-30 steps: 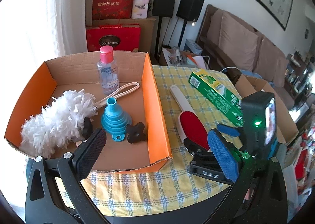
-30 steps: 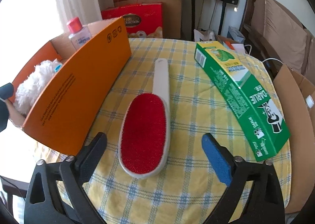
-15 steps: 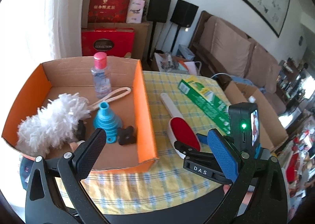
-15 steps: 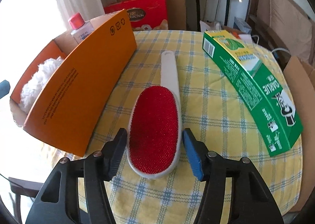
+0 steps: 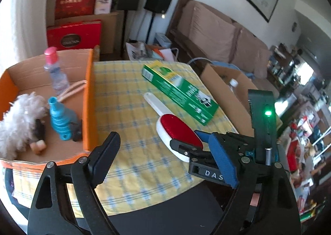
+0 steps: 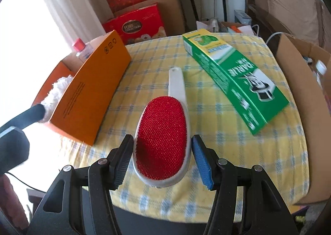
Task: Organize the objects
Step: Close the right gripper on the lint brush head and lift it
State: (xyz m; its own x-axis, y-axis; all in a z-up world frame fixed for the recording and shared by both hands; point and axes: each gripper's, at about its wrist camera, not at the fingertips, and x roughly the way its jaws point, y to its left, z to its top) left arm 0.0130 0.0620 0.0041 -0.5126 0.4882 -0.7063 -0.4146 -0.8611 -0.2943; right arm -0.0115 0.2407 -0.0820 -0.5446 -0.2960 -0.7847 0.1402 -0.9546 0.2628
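Right gripper [image 6: 160, 160] clamps the red-padded white plastic lint brush [image 6: 163, 140] between its jaws — left gripper [image 5: 165, 156] closing on nothing.

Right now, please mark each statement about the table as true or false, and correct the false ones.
1. The right gripper has the red head of the lint brush between its pads. True.
2. The green box lies inside the orange cardboard box. False: it lies on the checked tablecloth, apart from the orange box.
3. The blue funnel is in the orange box. True.
4. The left gripper holds the white duster. False: nothing is between its jaws, which are closing; the duster lies in the orange box.
5. The bottle has a blue cap. False: its cap is pink.
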